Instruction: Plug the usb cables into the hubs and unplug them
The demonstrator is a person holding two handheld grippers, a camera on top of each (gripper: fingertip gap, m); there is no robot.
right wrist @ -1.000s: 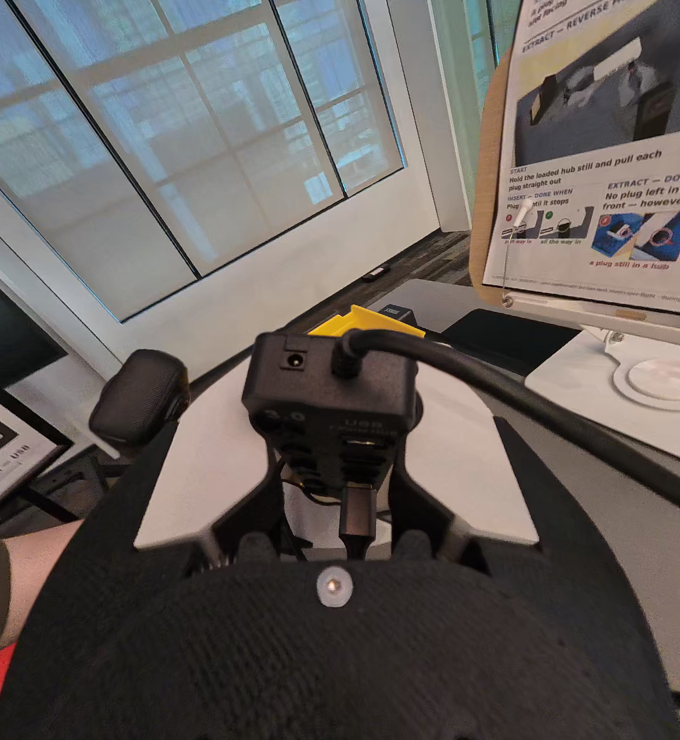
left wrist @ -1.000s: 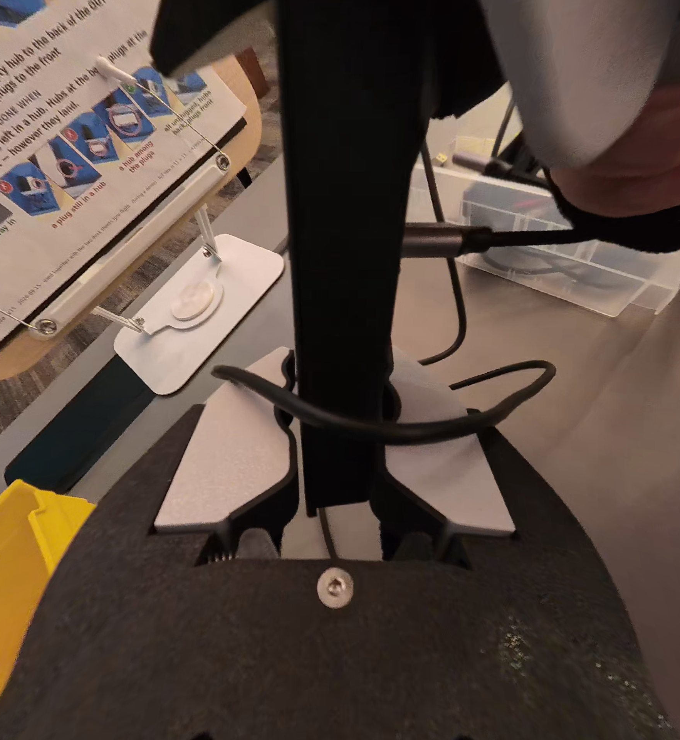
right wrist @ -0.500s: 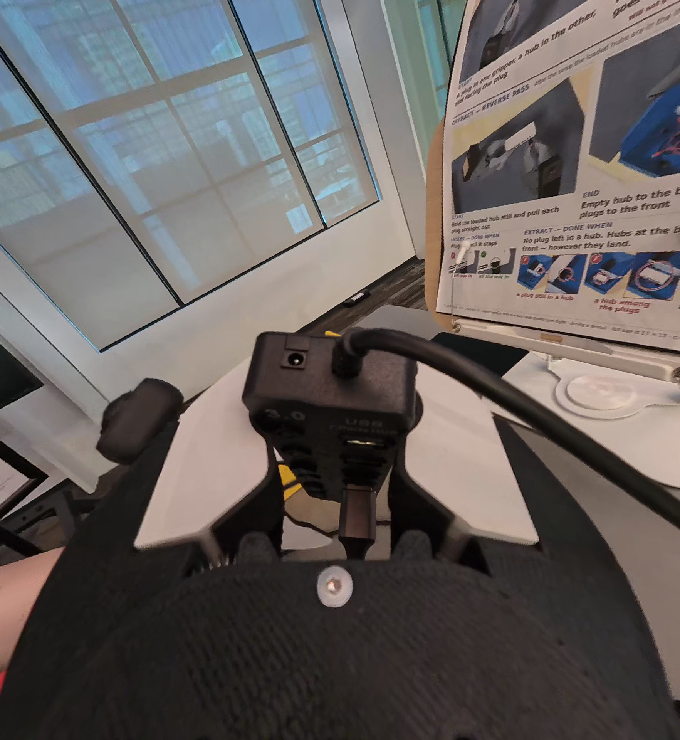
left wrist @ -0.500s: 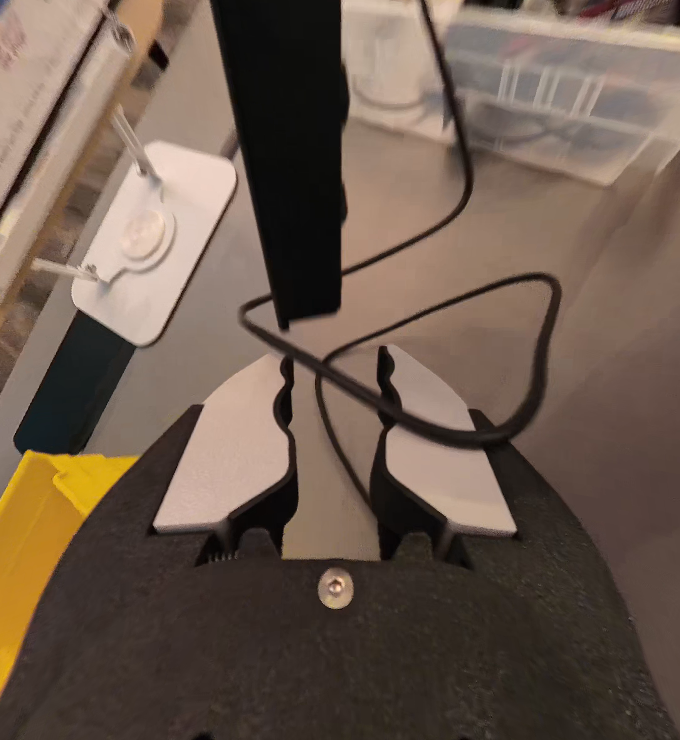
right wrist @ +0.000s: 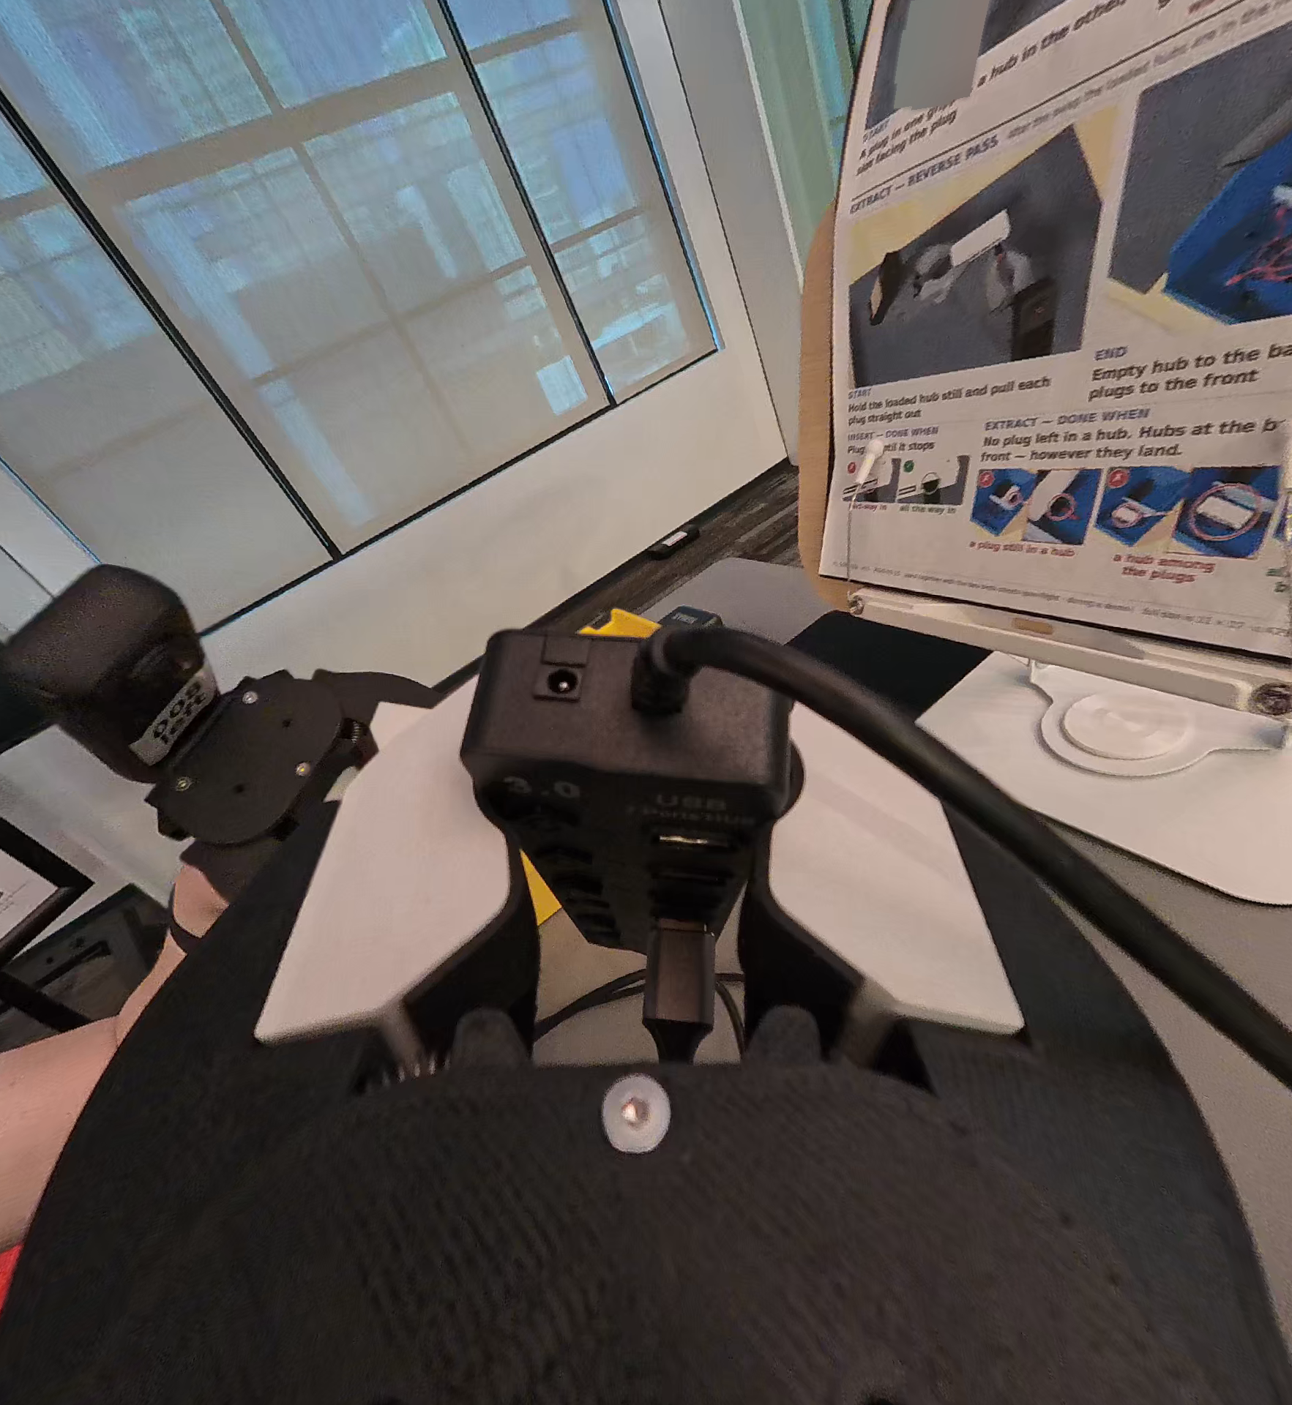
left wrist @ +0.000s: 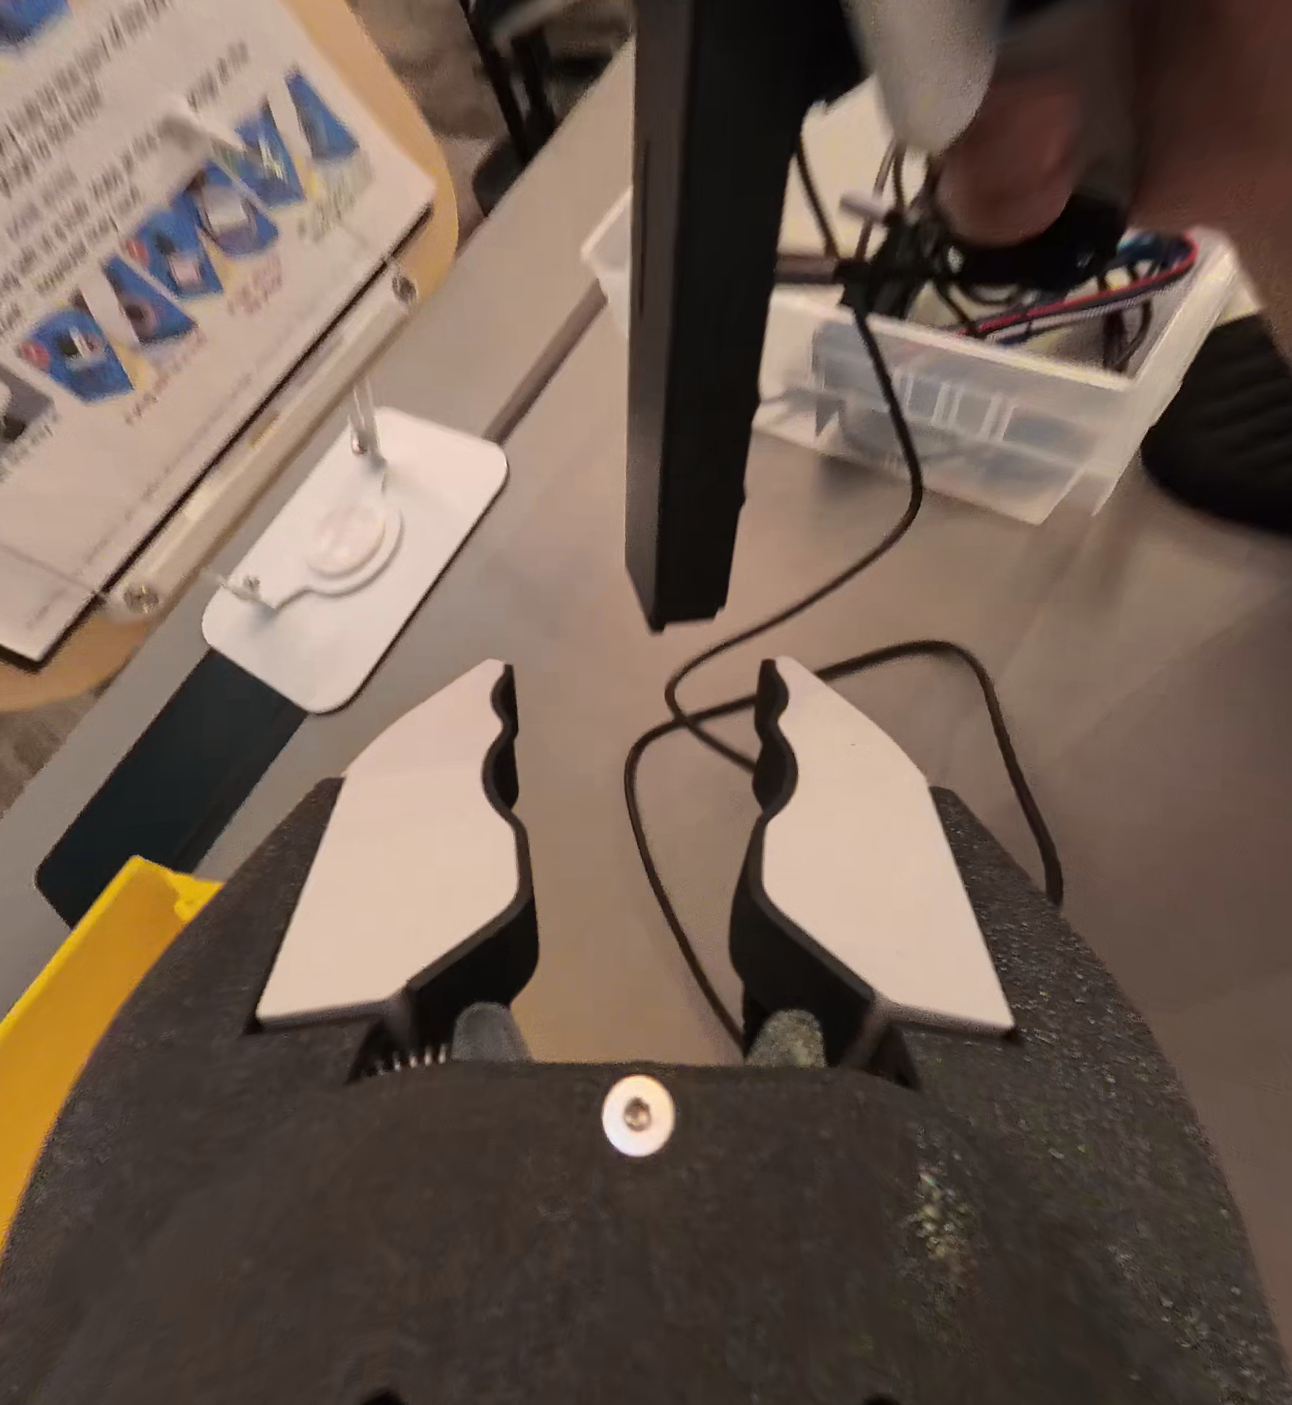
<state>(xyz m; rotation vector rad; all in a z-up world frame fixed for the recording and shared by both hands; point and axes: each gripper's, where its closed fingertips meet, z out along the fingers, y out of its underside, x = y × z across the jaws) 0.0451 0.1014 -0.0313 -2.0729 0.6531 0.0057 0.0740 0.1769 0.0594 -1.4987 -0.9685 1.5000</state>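
Right wrist view: right gripper (right wrist: 639, 859) clenched on boxy matte-black hub (right wrist: 627, 760), frame centre; thick rubbery cable (right wrist: 1008, 806) exits toward lower right. Left gripper (left wrist: 635, 730) released, thin cable (left wrist: 703, 760) looping between fingers.

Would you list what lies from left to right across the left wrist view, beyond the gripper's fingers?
Instruction sheet → white stand base → black hub → thin black cable → clear plastic bin.
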